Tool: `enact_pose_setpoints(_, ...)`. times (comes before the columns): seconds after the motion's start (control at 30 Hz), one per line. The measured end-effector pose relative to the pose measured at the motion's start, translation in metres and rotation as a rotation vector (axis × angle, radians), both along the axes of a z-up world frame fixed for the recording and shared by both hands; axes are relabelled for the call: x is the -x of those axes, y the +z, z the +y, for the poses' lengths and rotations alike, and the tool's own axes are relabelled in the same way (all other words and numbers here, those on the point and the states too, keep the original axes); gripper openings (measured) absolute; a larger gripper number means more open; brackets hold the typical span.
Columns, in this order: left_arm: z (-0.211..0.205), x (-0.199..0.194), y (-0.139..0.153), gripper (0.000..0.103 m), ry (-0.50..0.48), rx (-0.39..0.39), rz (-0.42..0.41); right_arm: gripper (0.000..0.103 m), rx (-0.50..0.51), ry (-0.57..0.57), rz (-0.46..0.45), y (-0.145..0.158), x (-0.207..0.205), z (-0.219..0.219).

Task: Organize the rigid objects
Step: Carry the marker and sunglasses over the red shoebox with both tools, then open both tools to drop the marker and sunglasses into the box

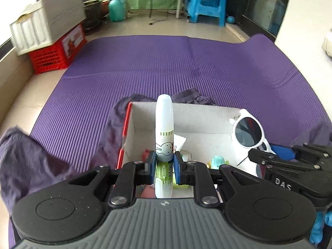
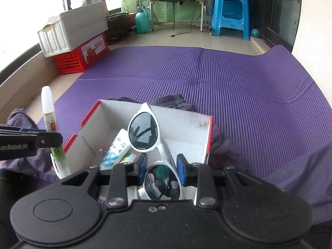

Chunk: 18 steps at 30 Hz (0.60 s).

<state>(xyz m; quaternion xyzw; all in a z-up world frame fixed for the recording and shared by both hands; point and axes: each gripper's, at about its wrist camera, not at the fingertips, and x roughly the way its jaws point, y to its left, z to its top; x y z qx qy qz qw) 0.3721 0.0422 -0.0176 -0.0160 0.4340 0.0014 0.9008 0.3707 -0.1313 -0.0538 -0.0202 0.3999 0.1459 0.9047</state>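
I'm pinching the tube (image 1: 164, 128) in my left hand-held gripper (image 1: 164, 164) and the sunglasses (image 2: 153, 145) in my right hand-held gripper (image 2: 161, 166), holding both above the box (image 2: 186, 120) for sorting.

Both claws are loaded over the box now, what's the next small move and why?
Probably carry the white tube out to the bare purple mat first: the left claw grips it above the box, while the right claw holds the sunglasses.

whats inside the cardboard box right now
Inside the box lie a tube and a few small packets. The held sunglasses and both tools cover the rest of its floor.
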Motion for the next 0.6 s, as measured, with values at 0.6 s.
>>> enact_pose_setpoints(0.6,-0.014,-0.055,-0.09,0.017,-0.045,-0.021,0.179,0.029,0.072,0.014,0.126,-0.075,-0.051,0.021)
